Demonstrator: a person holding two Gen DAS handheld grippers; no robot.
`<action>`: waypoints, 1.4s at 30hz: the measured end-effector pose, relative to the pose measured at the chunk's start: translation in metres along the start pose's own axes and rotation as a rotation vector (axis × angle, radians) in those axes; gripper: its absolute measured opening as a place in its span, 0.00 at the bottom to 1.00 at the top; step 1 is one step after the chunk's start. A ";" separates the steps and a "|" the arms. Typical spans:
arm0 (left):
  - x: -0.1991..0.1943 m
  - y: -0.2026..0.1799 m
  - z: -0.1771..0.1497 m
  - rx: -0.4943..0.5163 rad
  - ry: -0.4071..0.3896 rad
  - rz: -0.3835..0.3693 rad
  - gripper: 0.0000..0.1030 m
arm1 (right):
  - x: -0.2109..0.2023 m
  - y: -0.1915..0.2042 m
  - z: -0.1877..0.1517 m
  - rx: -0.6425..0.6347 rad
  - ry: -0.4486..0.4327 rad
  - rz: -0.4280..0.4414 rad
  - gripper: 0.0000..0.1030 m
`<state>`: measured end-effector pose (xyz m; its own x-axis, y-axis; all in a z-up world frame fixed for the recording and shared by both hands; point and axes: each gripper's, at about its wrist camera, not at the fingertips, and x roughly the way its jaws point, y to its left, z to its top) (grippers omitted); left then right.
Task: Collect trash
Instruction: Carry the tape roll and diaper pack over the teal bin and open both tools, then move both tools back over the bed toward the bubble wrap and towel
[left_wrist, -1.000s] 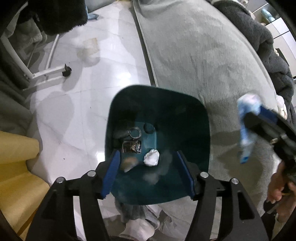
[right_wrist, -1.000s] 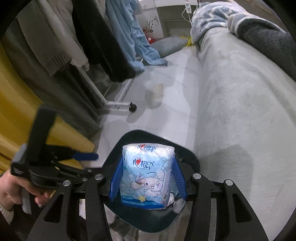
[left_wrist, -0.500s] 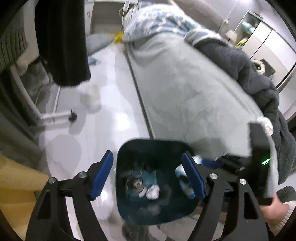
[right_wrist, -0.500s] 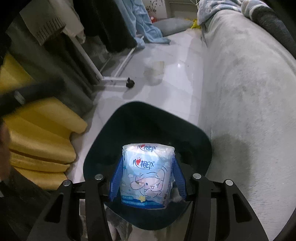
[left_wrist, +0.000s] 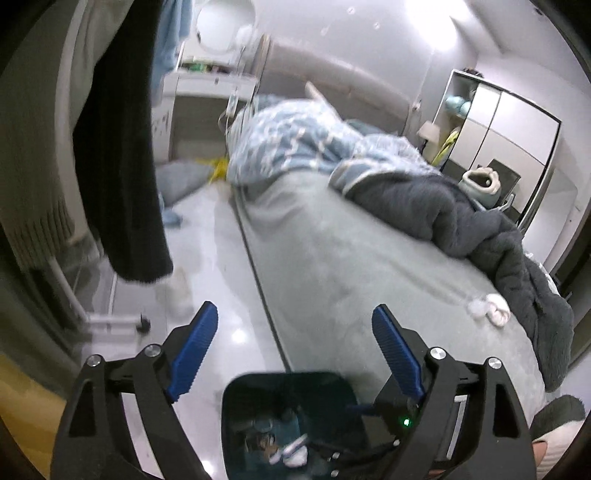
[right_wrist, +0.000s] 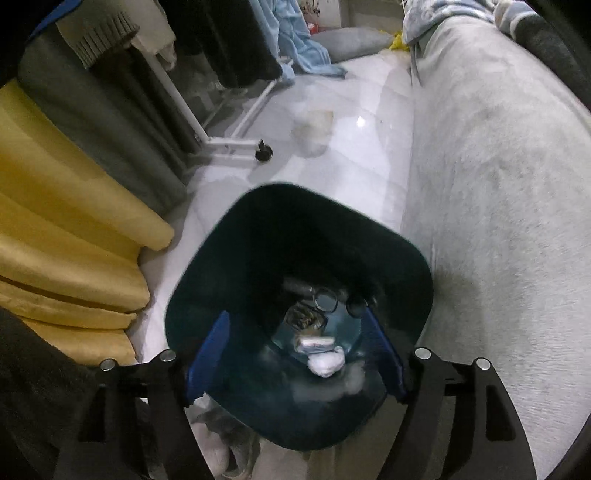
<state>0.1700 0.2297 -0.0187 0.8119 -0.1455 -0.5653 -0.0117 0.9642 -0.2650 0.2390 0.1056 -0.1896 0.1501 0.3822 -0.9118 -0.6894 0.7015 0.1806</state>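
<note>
Having let go of the blue-and-white printed tissue pack it gripped half a second ago, the right tool (right_wrist: 295, 354) hangs spread and empty over the dark teal plastic bin (right_wrist: 236, 266). The pack seems to lie inside, directly below. The left tool (left_wrist: 291, 350), also spread and empty, has lifted toward the grey bed (left_wrist: 332, 258).

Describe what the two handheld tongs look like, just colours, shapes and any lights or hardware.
Both the left tongs and the right tongs have matte black angular frames with triangular cutouts, silver round bolts at the joints, and two fingers with blue ribbed pads. In the left wrist view, the right unit's black body shows a small green light.
</note>
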 end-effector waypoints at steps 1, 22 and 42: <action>-0.002 -0.004 0.002 0.010 -0.013 0.000 0.87 | -0.007 0.000 0.001 0.001 -0.016 0.006 0.76; 0.008 -0.120 0.034 0.154 -0.124 -0.123 0.92 | -0.153 -0.087 -0.019 -0.054 -0.354 -0.180 0.87; 0.075 -0.211 0.017 0.176 -0.035 -0.251 0.92 | -0.227 -0.231 -0.091 0.063 -0.419 -0.298 0.89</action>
<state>0.2431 0.0188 0.0083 0.7964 -0.3794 -0.4709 0.2909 0.9230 -0.2518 0.3000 -0.1979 -0.0580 0.6131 0.3592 -0.7037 -0.5314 0.8466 -0.0309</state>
